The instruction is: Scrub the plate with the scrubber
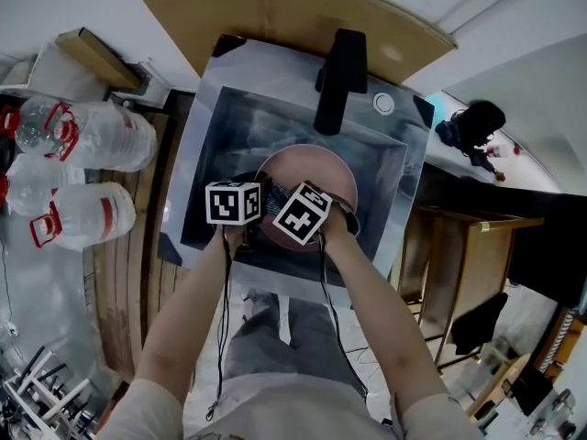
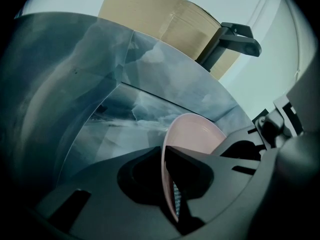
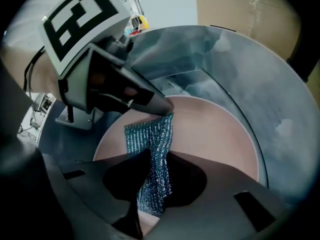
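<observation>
Down in a steel sink, with a black faucet over its back edge, sat a pink plate. Brown cardboard stood behind the sink, and clear water jugs lay off to its left. The left gripper was nearly closed, pinching the plate's near rim between its jaws. The right gripper was clamped on a teal mesh scrubber, which lay against the plate's face, its upper edge touching the left gripper's tips.
</observation>
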